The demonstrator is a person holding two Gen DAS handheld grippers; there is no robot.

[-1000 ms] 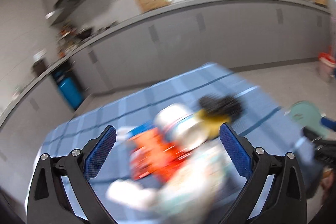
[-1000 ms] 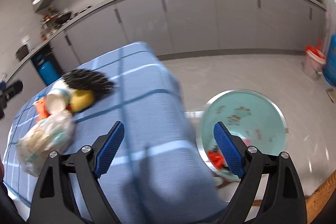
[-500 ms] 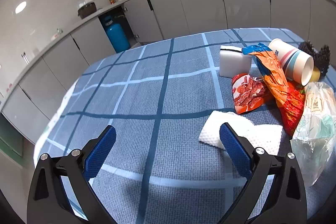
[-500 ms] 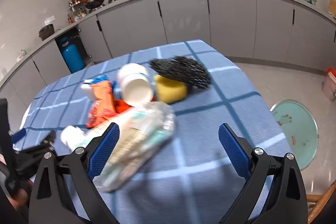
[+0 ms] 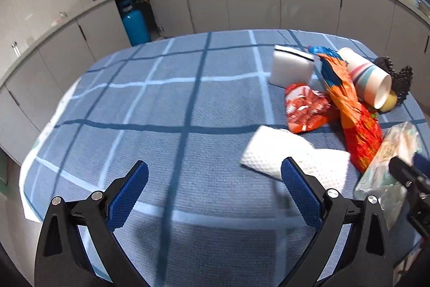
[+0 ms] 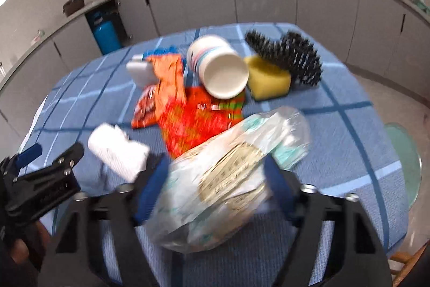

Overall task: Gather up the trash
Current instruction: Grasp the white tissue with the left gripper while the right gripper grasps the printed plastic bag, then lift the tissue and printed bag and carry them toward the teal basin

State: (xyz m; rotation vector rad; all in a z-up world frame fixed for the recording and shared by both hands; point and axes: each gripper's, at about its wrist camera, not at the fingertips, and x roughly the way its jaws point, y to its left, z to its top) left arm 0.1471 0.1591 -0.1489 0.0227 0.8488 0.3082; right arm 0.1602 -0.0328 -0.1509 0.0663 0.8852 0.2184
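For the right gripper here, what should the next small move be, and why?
Probably finish closing on the clear plastic bag. The right gripper has the bag between its closing jaws, though a firm grip isn't evident yet, so lifting should wait.

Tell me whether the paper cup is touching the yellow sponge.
Touching. In the right wrist view the paper cup lies on its side with its open rim pressed against the yellow sponge, no cloth showing between them.
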